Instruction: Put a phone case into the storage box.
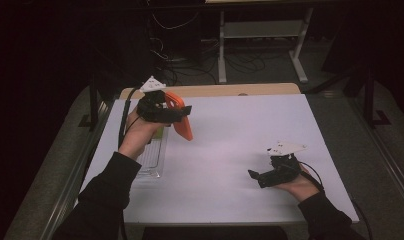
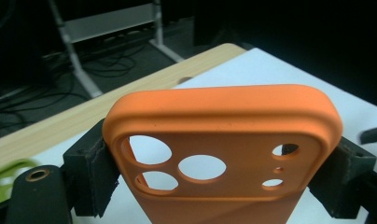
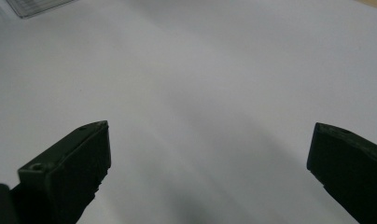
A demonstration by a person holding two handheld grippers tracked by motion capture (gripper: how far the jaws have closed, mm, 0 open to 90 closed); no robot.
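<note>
left gripper [image 1: 182,112] clamped on orange phone case [image 1: 182,122], lifted at 10 o'clock — pickup done | right gripper [image 3: 210,154] wide, empty, 4 o'clock | clear tray [image 1: 152,155] below — placement left

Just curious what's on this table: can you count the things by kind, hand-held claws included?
Claws: 2, the left claw and the right claw
Orange phone cases: 1, the orange phone case, clamped in the left claw
Clear plastic trays: 1, the clear tray
Green items: 1, a blurred green thing, kind unclear
Total: 5
</note>
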